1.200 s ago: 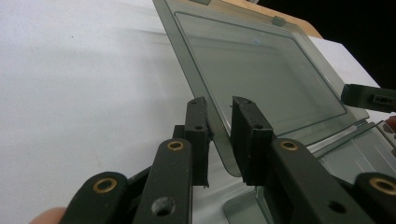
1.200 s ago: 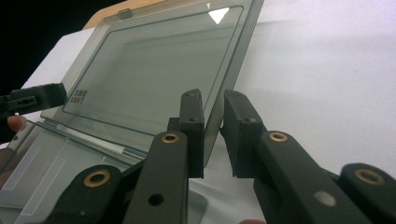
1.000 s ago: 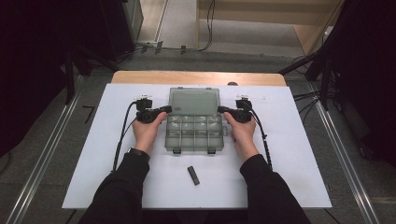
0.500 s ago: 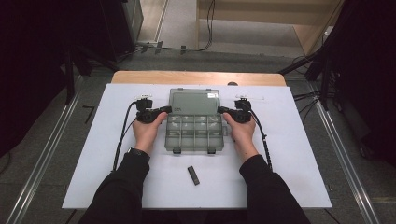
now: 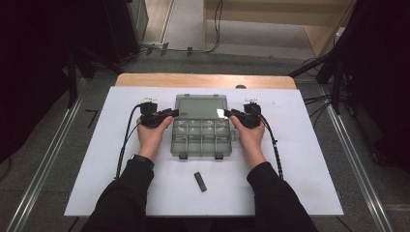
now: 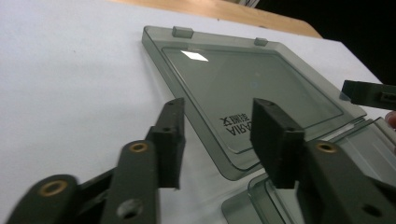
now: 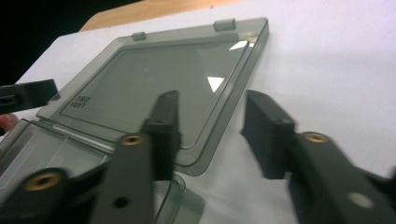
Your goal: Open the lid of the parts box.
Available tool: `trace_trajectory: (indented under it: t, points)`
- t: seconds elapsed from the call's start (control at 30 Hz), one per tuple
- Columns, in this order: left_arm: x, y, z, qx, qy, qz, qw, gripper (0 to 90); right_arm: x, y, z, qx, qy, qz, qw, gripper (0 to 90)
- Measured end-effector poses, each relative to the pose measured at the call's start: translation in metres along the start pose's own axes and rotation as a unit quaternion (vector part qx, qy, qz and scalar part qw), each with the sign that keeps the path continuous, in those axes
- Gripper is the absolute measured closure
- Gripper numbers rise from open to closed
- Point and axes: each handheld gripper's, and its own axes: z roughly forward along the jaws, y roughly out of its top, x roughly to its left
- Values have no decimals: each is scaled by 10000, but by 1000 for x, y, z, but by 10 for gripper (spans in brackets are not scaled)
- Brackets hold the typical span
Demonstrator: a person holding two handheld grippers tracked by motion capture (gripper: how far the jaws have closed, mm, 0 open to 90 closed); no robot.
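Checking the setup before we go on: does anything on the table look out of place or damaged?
Nothing looks damaged. The clear compartment box lies square with its lid folded flat open. One small dark block lies loose, askew, on the white table nearer the person.

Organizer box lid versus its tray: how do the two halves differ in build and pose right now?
The lid is one flat, undivided smoky panel with printed lettering, lying folded back on the far side; the tray is split into small compartments and sits nearer the person. Two latch tabs line the lid's far edge. Both are translucent grey plastic, joined at the hinge, flat on the white table.
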Motion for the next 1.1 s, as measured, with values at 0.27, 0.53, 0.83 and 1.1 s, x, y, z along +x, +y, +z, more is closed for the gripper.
trace_trajectory:
  t: [0.27,0.53,0.83,1.1]
  points:
    - [-9,1,-11,-19,-362,397,9986,144,12,0,-13,-138,-24,-626,9979,146]
    - [-21,-2,-29,-248,-768,785,9936,0,18,-5,-26,-262,-181,-947,9950,0]
    - [-28,-8,-47,-384,-807,1069,9902,0,22,-12,-39,-308,-41,-1150,9929,0]
    - [-31,-18,-62,-491,-844,1204,9879,0,26,-20,-49,-372,93,-1277,9911,0]
